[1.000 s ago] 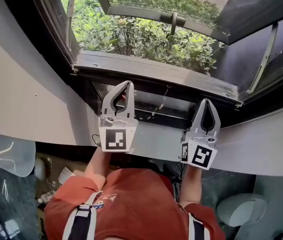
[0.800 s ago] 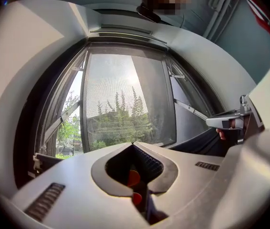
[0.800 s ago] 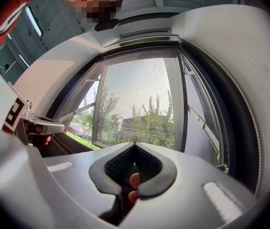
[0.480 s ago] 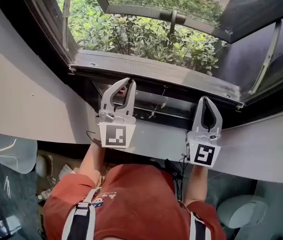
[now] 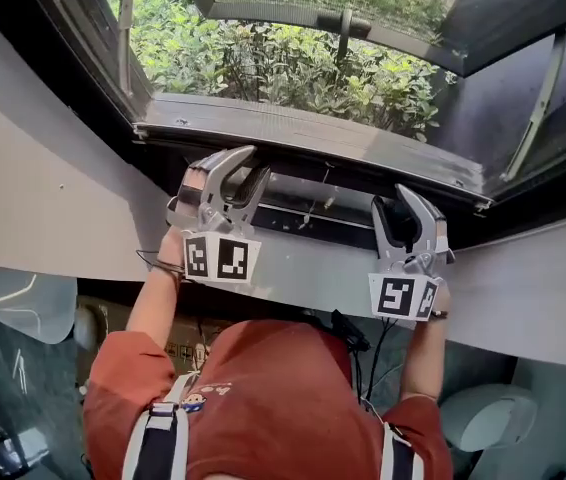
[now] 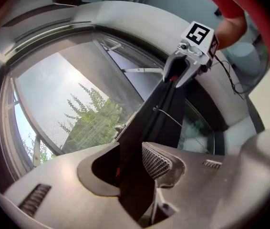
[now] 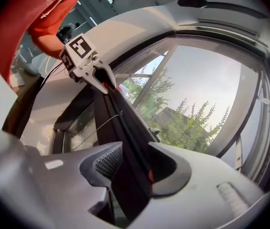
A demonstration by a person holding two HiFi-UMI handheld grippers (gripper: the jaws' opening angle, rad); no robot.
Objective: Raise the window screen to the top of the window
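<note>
Jaws on both grippers have just been opening, and we now see them standing apart, with the window screen's dark bar (image 6: 147, 128) running through each gap. On the left gripper (image 5: 253, 163) the bar passes between the two jaws, and the ribbed pad (image 6: 156, 159) on one jaw shows bare beside it, so we see nothing clamped there. The right gripper (image 5: 395, 200) stands the same way farther along the same bar, its own pad face likewise uncovered next to the dark strip. Seen from the left gripper, the bar stretches ahead and to the right until it reaches the right gripper's tips; seen from the right gripper, it runs ahead and to the left to the other one. A thin cord (image 6: 168, 117) lies along the bar between the two grippers. The bar sits low, at the bottom of the window opening, just under the grey sill ledge (image 5: 303, 133) that lies directly beyond both sets of fingertips. Past that ledge, farther ahead of the grippers, we see green shrubs (image 5: 283, 68) outside. Both grippers are rolled onto their sides, so the jaws straddle the bar from above and below. Behind each gripper its marker cube faces us, and behind those come the person's forearms and red shirt (image 5: 273, 388).
</note>
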